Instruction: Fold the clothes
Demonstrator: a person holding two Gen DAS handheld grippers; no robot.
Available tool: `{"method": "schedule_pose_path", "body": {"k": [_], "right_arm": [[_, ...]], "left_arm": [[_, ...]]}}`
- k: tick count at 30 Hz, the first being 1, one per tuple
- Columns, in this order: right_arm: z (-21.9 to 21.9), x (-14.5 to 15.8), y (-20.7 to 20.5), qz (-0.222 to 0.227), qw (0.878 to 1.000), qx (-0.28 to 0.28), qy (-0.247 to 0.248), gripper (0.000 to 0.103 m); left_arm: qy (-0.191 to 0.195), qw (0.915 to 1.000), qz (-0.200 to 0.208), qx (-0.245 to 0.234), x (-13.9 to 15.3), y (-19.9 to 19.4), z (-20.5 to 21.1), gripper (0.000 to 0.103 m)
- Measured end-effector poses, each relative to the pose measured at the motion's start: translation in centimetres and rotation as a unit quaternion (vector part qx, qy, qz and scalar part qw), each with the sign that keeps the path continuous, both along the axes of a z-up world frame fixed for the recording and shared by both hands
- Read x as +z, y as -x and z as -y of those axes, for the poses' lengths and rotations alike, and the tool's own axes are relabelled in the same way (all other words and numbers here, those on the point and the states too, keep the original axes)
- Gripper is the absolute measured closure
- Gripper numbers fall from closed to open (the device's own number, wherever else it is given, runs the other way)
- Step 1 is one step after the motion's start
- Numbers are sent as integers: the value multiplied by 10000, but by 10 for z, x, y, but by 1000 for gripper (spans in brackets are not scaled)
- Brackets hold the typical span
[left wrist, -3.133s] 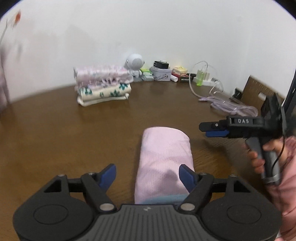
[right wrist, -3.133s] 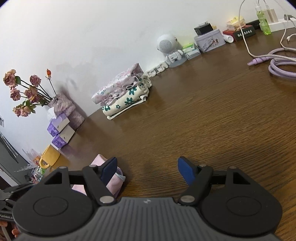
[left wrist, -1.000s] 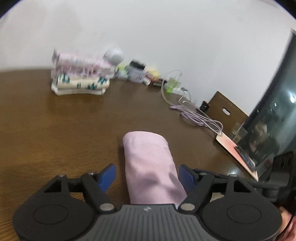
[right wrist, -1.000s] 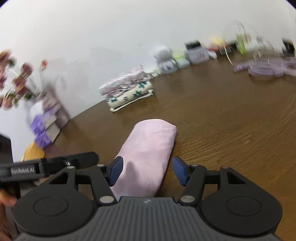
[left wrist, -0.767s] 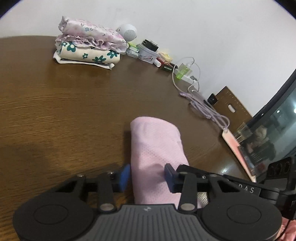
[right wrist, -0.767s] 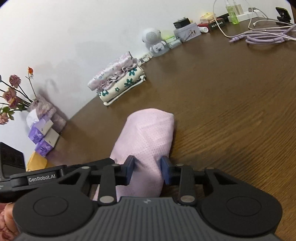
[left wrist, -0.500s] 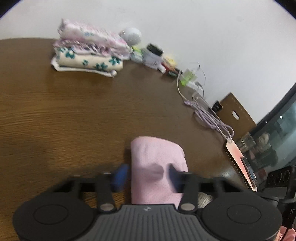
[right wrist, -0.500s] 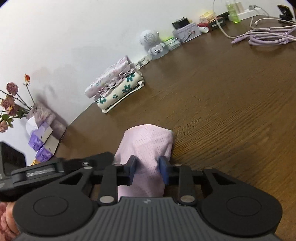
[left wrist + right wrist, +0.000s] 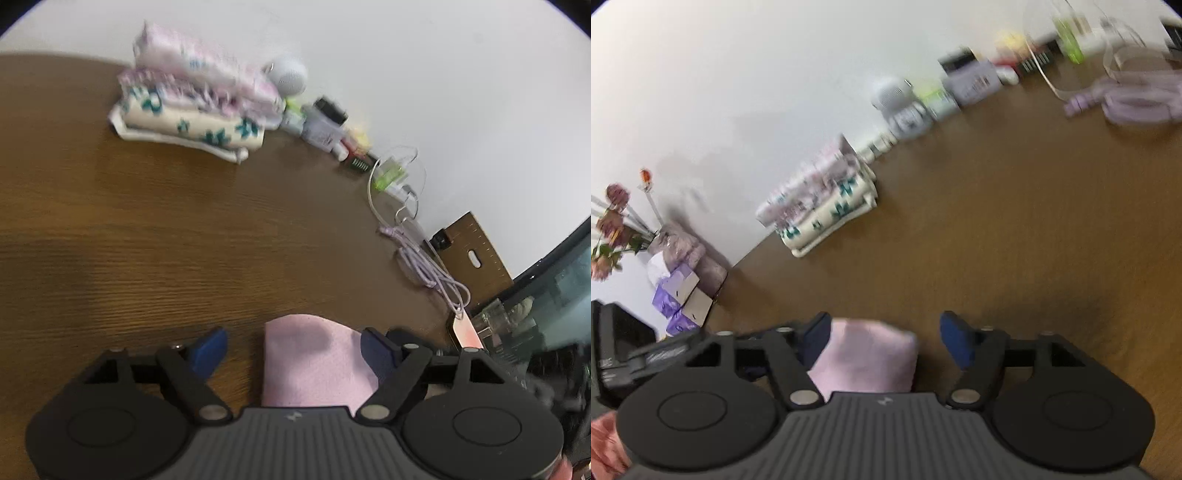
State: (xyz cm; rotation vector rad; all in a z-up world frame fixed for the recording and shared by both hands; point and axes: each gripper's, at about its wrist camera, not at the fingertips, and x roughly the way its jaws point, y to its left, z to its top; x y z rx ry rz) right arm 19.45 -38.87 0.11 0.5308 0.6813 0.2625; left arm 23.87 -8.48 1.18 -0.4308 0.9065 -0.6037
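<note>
A: With both sets of jaws having just opened, left gripper (image 9: 293,349) and right gripper (image 9: 882,338) are released; the folded pink knit cloth bundle (image 9: 314,363) sits loose between the pads on the brown wooden table (image 9: 147,240).

B: Step?

A: Looks like release after the last fold. Next, probably move it to the folded floral clothes stack (image 9: 192,110) by the wall; needs a regrip.

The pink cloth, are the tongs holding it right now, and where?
No, nothing is held. The folded pink cloth lies on the brown wooden table between the open left tongs and right tongs; both have just been opening.
</note>
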Motion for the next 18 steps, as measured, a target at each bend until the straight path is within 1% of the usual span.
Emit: {"method": "schedule_pose_path", "body": {"k": [2, 5, 9, 13, 15, 17, 18], "right_arm": [[2, 7, -7, 202, 9992, 225, 249, 28], [-1, 10, -24, 249, 9958, 783, 413, 28], [-11, 6, -40, 122, 9878, 1453, 547, 28], [-20, 4, -47, 53, 9806, 1856, 634, 29], [-20, 2, -45, 44, 9795, 1929, 583, 33], [-17, 0, -43, 21, 9793, 1959, 517, 48], [-15, -1, -42, -5, 9795, 1961, 469, 50]], "left_arm": [[-25, 9999, 108, -67, 9, 23, -14, 24], [57, 9997, 153, -203, 17, 64, -35, 24], [415, 9989, -158, -165, 14, 106, -48, 22], [750, 9964, -399, 78, 6, 124, -41, 21], [822, 9949, -564, 138, -1, 128, -31, 21], [800, 9940, -695, 269, -7, 131, -20, 22], [784, 9933, -770, 358, -11, 132, -16, 24]]}}
